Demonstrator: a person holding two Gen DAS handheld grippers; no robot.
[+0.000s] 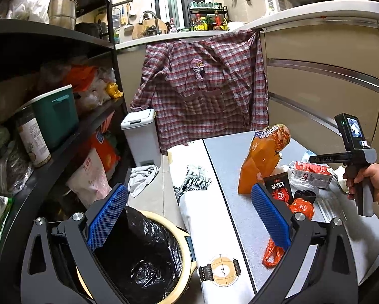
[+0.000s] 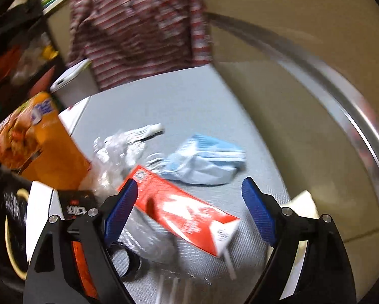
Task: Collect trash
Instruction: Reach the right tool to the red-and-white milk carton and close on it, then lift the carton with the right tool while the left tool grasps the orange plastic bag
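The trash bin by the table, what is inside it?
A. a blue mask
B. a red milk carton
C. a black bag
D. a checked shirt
C: in the left wrist view the round cream trash bin is lined with a crinkly black bag, while the mask and carton lie on the table.

Right wrist view is smeared all over: the red carton reads as a blur, its print unreadable, and the plaid shirt is mere streaks. The orange snack bag runs off the left edge. In the left view, the left tongs hide part of the lined bin, and the orange plastic bag at the bench's near edge tucks behind a pad.
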